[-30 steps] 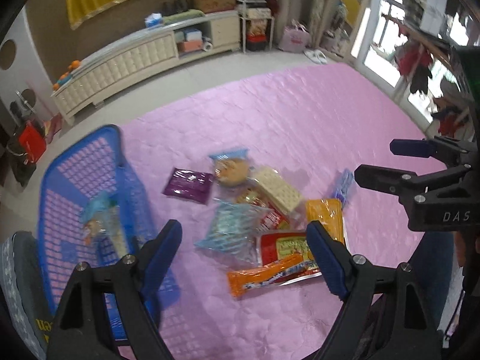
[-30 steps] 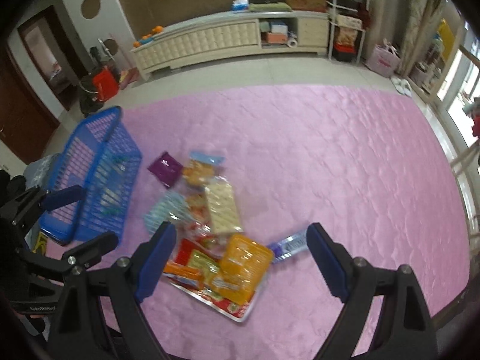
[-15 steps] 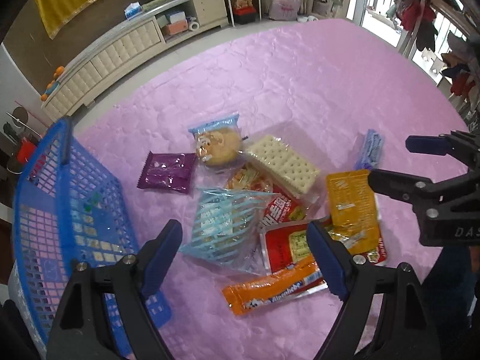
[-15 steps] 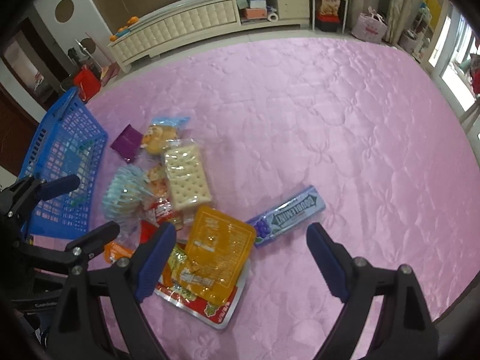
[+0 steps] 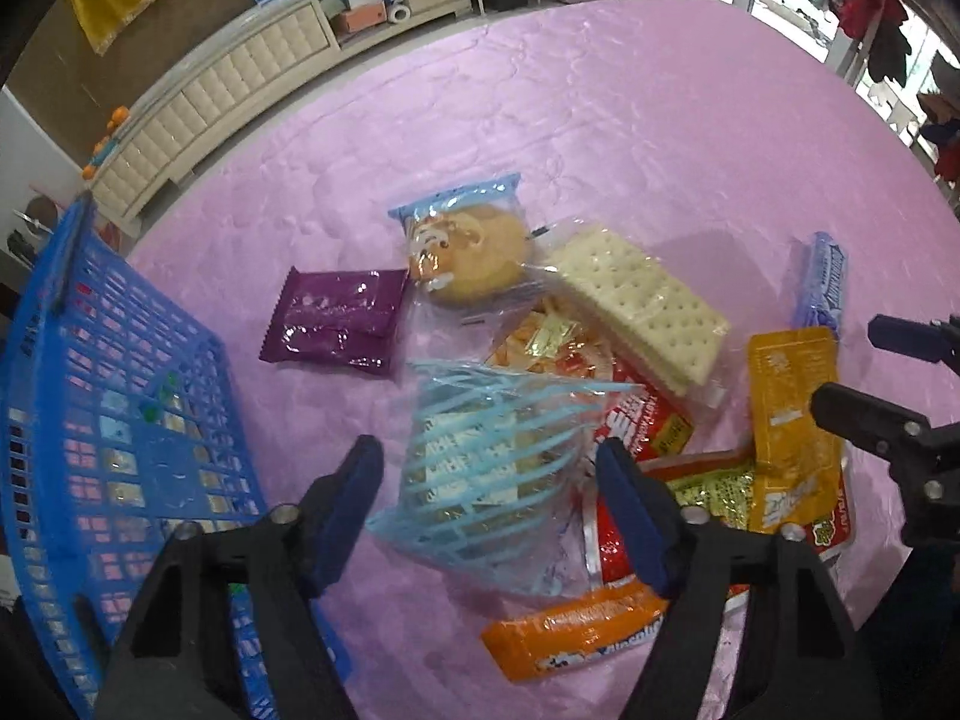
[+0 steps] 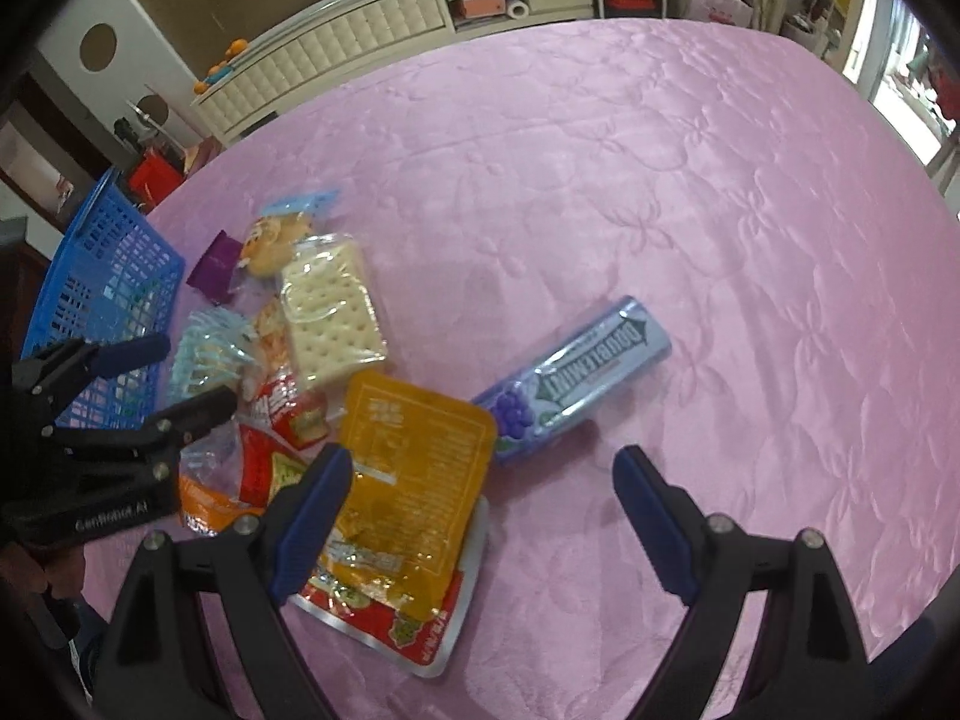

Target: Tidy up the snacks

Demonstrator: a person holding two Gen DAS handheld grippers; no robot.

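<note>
Snacks are lying in a loose heap on the pink quilted cover (image 6: 660, 180), just beside the blue basket (image 5: 90, 396), which is serving here as the landmark. Closest to the basket, the purple packet (image 5: 336, 321) is resting flat and apart from its wall. Just past that, farther from the basket, the round cake in a blue-edged wrapper (image 5: 468, 246) is lying against the clear pack of crackers (image 5: 642, 312). The clear bag with light blue stripes (image 5: 498, 468) is sitting near the basket's near corner and overlapping a red packet (image 5: 642, 426). The orange bar (image 5: 576, 630) is lying at the near edge of the heap. Farther still from the basket, the yellow pouch (image 6: 408, 468) is lying on top of a red and silver packet (image 6: 420, 630). The blue gum pack (image 6: 582, 378) is lying farthest from the basket, touching the pouch's corner.

The left tool (image 5: 492, 510) is hovering over the striped bag, its jaws closing with the bag between them, and the blue pads are not pressing on it. The right tool (image 6: 480, 510) is hanging over the yellow pouch and the cover beside the gum pack, its jaws spread wide and pinching nothing. Some packets are showing through the basket's mesh, too blurred to tell.
</note>
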